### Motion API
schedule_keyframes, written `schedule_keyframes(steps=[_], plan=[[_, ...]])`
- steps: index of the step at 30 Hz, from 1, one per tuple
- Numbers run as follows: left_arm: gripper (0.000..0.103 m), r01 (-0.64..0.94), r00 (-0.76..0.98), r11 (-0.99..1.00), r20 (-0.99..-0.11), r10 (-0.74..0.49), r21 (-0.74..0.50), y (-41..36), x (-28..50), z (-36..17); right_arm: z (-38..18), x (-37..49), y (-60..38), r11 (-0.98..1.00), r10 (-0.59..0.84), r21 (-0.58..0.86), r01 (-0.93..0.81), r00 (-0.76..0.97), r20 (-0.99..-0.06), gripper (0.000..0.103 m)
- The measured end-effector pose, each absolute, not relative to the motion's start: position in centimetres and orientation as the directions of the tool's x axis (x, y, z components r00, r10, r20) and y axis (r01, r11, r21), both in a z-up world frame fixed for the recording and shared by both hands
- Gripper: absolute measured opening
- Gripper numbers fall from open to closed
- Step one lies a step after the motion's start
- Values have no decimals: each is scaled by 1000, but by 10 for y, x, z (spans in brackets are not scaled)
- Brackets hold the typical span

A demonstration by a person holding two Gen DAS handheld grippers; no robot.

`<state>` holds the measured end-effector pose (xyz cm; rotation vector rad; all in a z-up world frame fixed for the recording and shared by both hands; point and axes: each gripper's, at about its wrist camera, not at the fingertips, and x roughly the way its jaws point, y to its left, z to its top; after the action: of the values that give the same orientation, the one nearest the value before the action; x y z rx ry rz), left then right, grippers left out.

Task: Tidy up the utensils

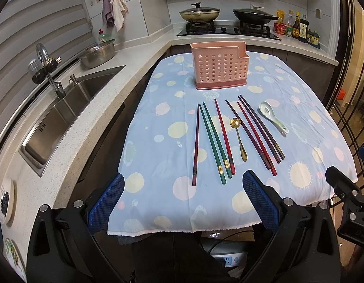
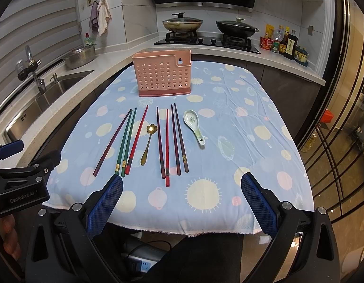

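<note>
- Left wrist view: the left gripper [image 1: 183, 192] hangs over the near edge of the table, jaws wide apart and holding nothing. Ahead on the tablecloth [image 1: 158, 198] lie the chopsticks [image 1: 213, 140], fanned in a loose row, with a gold spoon [image 1: 238, 136] among them and a white spoon [image 1: 272, 116] at the right. The pink holder [image 1: 219, 66] stands upright beyond them, well apart.
- Right wrist view: the right gripper [image 2: 182, 189] is also spread open and empty, the nearest chopstick ends just ahead of it.
- Risk, as I judge it: the sticks lie close together, so a pinch may catch two or nudge neighbours; thin, smooth sticks could swivel or slip; the cloth may bunch; a clumsy drop could tip the light holder.
</note>
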<state>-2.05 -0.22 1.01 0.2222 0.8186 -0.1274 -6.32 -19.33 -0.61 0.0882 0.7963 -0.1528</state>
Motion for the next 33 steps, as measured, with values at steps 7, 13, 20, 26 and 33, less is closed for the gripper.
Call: schedule_keyframes(steps=[7, 13, 20, 26, 33], plan=[[96, 198, 677, 969, -736, -27, 146, -3, -21, 10, -6, -64, -193, 985, -103, 21, 169, 690, -717, 96], [96, 200, 677, 969, -736, -28, 147, -3, -23, 11, -7, -64, -193, 985, -103, 22, 170, 690, -716, 96], [96, 199, 677, 969, -735, -27, 148, -4, -22, 10, -7, -64, -193, 985, -102, 22, 169, 690, -716, 96], [96, 199, 677, 969, -735, -27, 148, -4, -22, 10, -8, -64, -193, 985, -102, 23, 169, 690, -716, 96], [96, 201, 675, 969, -737, -30, 145, -5, -23, 10, -8, -64, -193, 985, -101, 24, 169, 689, -717, 96]])
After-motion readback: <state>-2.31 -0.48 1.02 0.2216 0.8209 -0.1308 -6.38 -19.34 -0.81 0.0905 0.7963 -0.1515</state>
